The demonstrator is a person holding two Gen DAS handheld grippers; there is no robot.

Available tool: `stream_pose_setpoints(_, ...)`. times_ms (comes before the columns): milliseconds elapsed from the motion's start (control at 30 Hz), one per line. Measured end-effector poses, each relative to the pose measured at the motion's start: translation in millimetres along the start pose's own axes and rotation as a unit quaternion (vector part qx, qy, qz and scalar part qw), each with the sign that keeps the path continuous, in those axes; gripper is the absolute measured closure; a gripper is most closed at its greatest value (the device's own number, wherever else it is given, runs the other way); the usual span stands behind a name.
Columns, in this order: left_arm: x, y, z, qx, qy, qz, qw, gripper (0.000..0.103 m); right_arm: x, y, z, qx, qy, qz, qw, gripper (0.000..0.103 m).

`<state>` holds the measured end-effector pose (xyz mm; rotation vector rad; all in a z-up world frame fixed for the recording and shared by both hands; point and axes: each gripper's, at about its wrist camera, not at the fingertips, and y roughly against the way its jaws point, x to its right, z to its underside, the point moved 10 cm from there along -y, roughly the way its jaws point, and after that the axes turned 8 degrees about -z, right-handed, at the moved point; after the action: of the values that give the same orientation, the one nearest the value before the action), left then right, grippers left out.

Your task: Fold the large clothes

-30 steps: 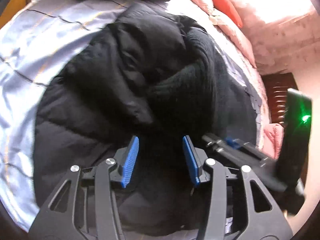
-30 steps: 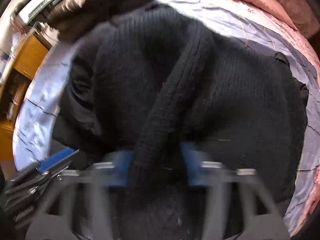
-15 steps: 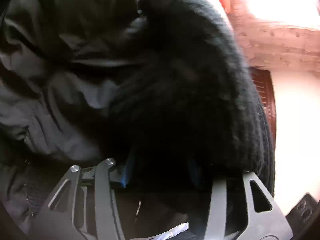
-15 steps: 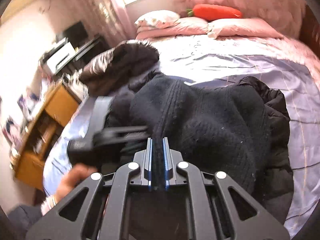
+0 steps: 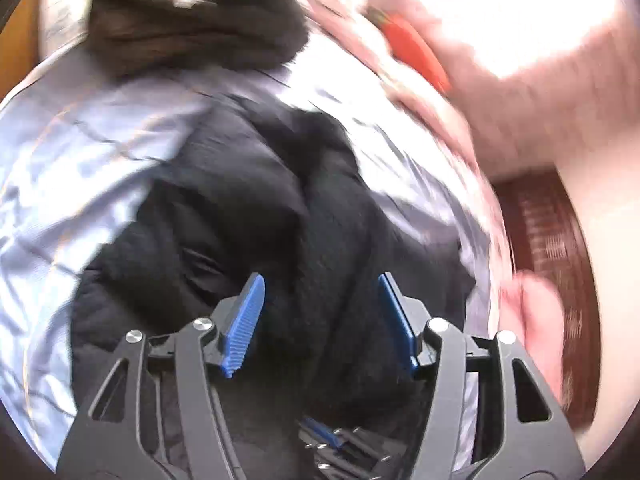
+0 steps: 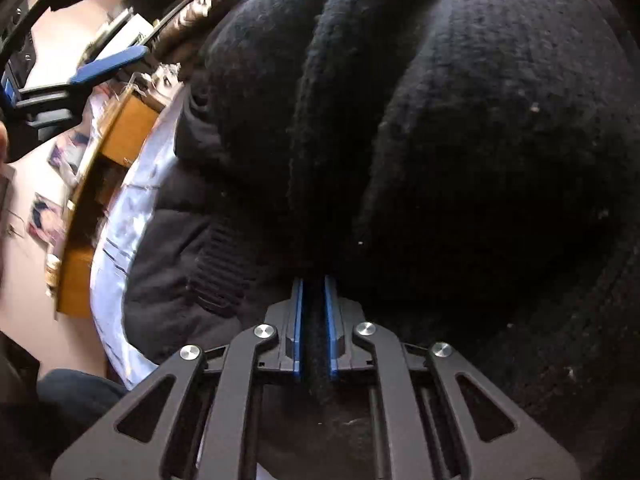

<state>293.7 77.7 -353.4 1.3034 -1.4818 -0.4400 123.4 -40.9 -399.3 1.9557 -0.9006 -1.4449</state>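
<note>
The right tool was clamped tight on a fold of the black knitted sweater, bunched over a black padded jacket on the pale lilac bed sheet, while the left tool gaped wide and empty above the sweater, the other tool's tip at 6 o'clock.

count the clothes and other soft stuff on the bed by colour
black: 2, the knit sweater pinched in the right claw and the padded jacket under it
dark brown: 1, a furry garment further up the bed
red-orange: 1, a carrot-shaped plush, blurred
pink: bedding at the head of the bed, too blurred to count
total: 4 counted
</note>
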Motion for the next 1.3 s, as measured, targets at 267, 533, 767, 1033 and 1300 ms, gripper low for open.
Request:
stream_pose_setpoints(267, 32, -10, 37, 0.007, -0.172, -0.07, 0.9825, 0.058, -12, 154, -61, 0.135, 0.052, 0.09, 0.985, 0.035)
stream_pose_setpoints(533, 0, -74, 72, -0.035, -0.247, -0.213, 0.9448, 0.079, 114, 76, -45, 0.058, -0.047, 0.177, 0.981, 0.072)
stream_pose_setpoints(767, 8, -44, 71, -0.014, -0.231, -0.181, 0.9557, 0.079, 81, 107, -47, 0.082, -0.022, 0.148, 0.985, 0.07)
stream_pose_setpoints(1033, 12, -38, 111, -0.043, -0.267, -0.163, 0.9489, 0.078, 59, 82, -7, 0.021, 0.023, 0.15, 0.988, 0.07)
stream_pose_setpoints(1300, 3, -48, 105, -0.064, -0.249, -0.168, 0.9517, 0.075, 88, 73, -14, 0.006, -0.029, 0.117, 0.993, 0.066)
